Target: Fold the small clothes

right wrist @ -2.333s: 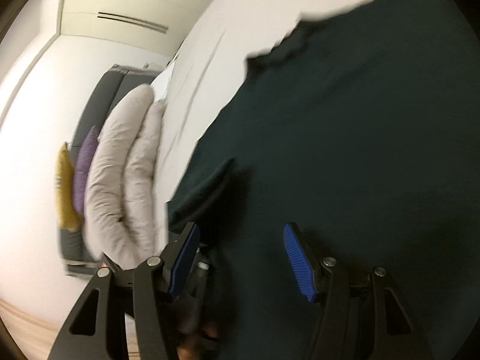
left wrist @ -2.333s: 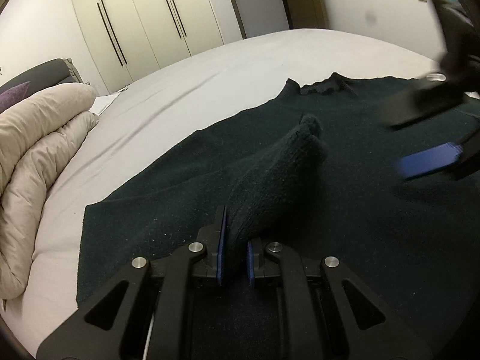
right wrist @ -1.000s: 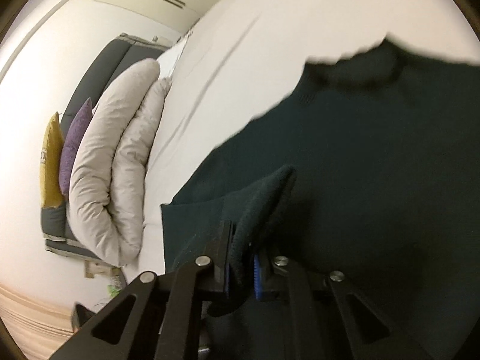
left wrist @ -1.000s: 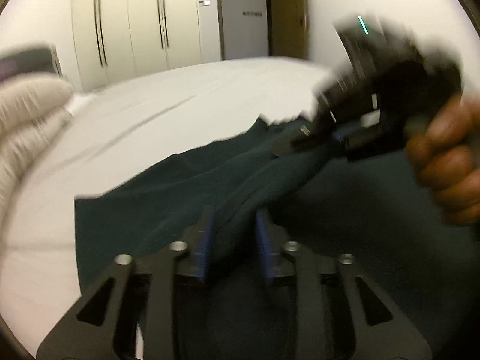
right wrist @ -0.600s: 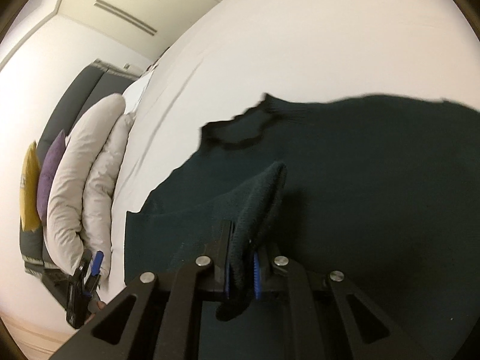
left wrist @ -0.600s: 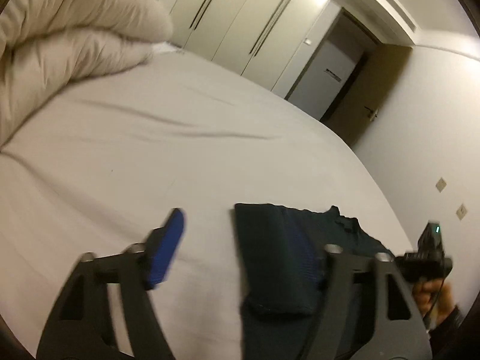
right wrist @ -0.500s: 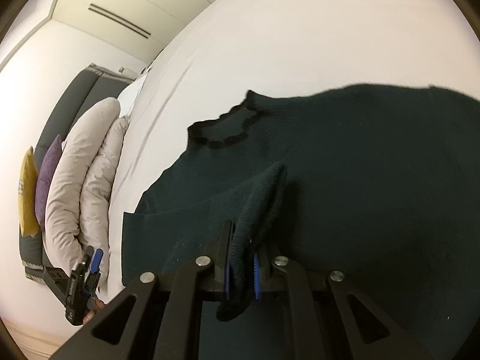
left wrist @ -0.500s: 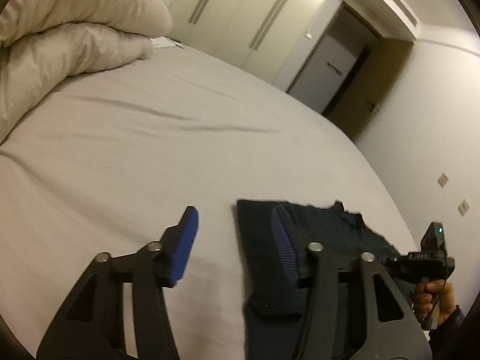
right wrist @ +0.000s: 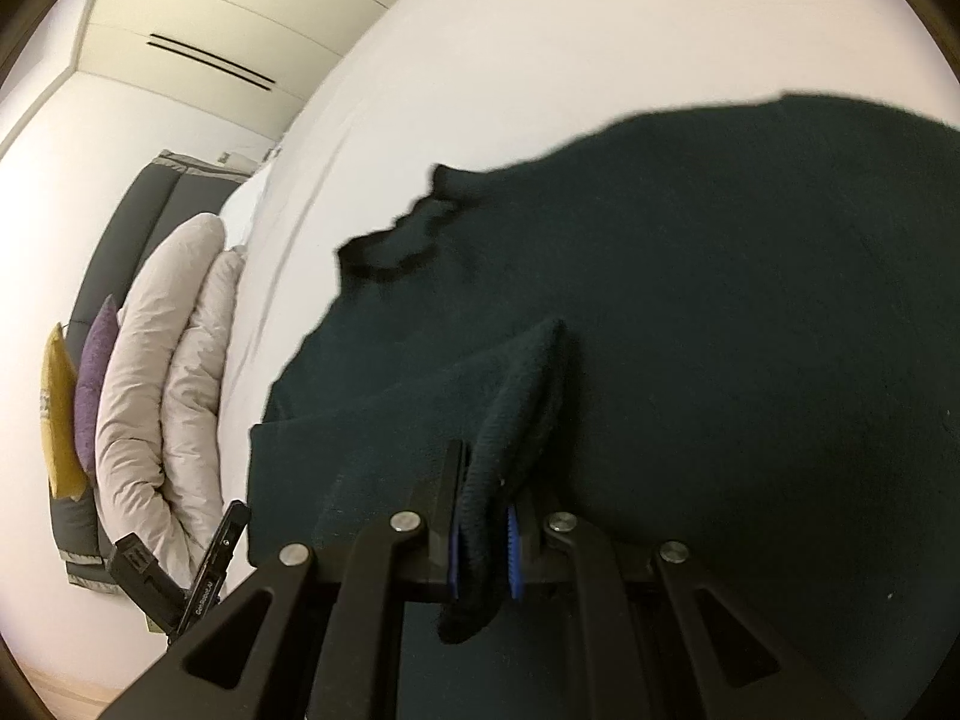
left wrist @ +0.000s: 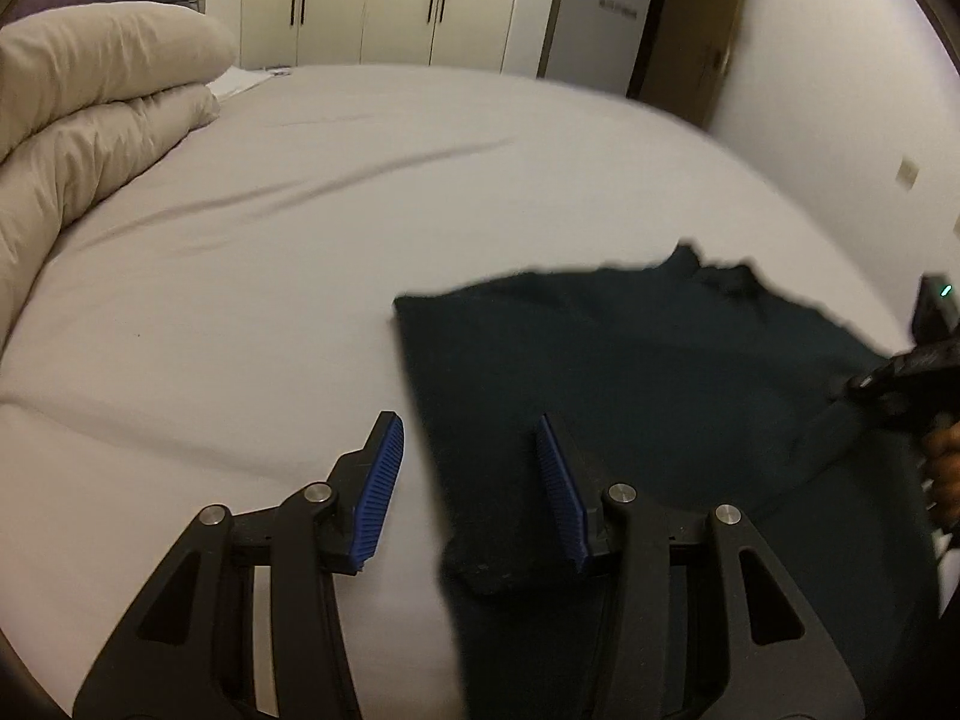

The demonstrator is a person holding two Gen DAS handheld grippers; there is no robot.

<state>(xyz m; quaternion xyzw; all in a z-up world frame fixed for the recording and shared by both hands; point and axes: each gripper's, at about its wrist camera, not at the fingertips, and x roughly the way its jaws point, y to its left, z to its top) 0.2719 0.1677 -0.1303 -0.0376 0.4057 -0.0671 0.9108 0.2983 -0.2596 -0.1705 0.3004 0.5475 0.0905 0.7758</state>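
A dark green knitted sweater (left wrist: 630, 372) lies on the white bed (left wrist: 300, 210), its left part folded over the body. My left gripper (left wrist: 468, 480) is open and empty, hovering over the sweater's left folded edge. My right gripper (right wrist: 483, 534) is shut on a pinched fold of the sweater (right wrist: 720, 300) and holds it raised over the body. The ruffled collar (right wrist: 390, 246) lies toward the headboard. The right gripper also shows at the right edge of the left wrist view (left wrist: 900, 378).
A rolled beige duvet (left wrist: 90, 108) lies at the head of the bed, with purple (right wrist: 90, 360) and yellow (right wrist: 57, 414) cushions against a dark headboard. Wardrobes (left wrist: 372, 0) and a door stand beyond the bed. The left gripper shows in the right wrist view (right wrist: 186, 582).
My left gripper let go of the sweater fold, opened and drew back to the left edge. My right gripper closed on a fold and carried it across the sweater's body.
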